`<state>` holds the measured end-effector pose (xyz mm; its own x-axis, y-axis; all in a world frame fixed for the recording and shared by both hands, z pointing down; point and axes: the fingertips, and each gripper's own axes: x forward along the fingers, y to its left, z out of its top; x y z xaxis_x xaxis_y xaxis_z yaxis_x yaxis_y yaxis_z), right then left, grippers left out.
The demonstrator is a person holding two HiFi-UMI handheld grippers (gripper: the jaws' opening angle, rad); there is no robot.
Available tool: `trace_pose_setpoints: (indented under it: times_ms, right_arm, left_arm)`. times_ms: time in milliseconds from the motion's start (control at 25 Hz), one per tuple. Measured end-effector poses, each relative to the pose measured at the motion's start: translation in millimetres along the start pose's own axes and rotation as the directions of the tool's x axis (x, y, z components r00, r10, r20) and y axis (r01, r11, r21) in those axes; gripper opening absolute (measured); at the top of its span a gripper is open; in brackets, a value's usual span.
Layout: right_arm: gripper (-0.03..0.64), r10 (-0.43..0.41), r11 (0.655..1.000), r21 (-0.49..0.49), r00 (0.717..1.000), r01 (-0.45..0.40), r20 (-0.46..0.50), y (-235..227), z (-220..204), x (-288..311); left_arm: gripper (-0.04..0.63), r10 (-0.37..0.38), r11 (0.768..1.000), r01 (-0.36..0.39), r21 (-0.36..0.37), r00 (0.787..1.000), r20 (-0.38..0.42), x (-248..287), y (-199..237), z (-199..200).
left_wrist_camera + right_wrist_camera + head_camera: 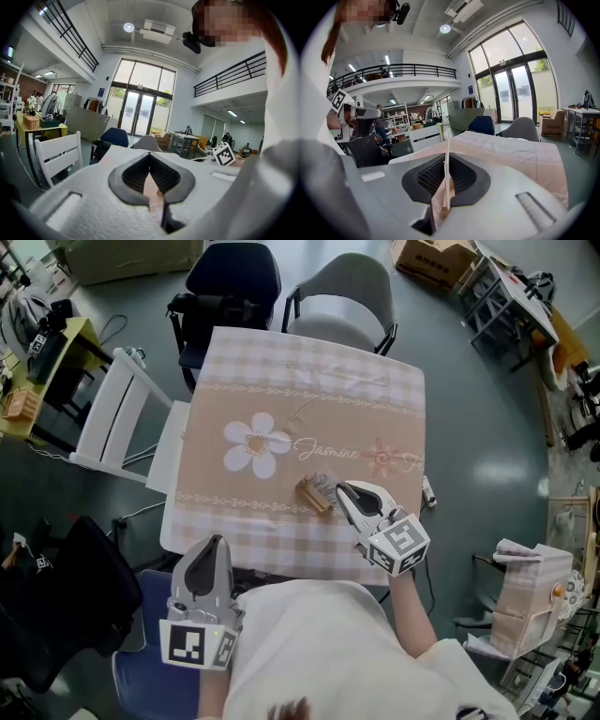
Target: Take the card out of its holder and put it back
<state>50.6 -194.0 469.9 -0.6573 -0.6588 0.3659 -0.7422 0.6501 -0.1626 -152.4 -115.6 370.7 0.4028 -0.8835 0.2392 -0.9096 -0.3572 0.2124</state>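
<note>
A small brown card holder (314, 493) lies on the beige flowered tablecloth (300, 399), near the front right. My right gripper (343, 492) reaches its right end. In the right gripper view the jaws are shut on a thin white card (447, 140) standing edge-on between the pads, and the brown holder (438, 206) shows low beneath it. My left gripper (208, 561) hovers at the table's near edge, close to the person's body and apart from the holder. Its pads (165, 176) meet at the tips, with nothing between them.
A dark blue chair (234, 273) and a grey chair (342, 296) stand at the table's far side. A white slatted chair (117, 413) is at the left. A cardboard box (433, 259) and a rack are at the back right. A small object (427, 491) lies at the table's right edge.
</note>
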Motion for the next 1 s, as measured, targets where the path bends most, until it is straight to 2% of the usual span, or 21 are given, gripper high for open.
trace_pose_setpoints:
  times_ms: [1000]
  right_arm:
    - [0.018, 0.018, 1.0, 0.0, 0.999, -0.018, -0.038, -2.4, 1.1, 13.7]
  left_arm:
    - [0.002, -0.013, 1.0, 0.013, -0.002, 1.0, 0.003, 5.5, -2.0, 1.0]
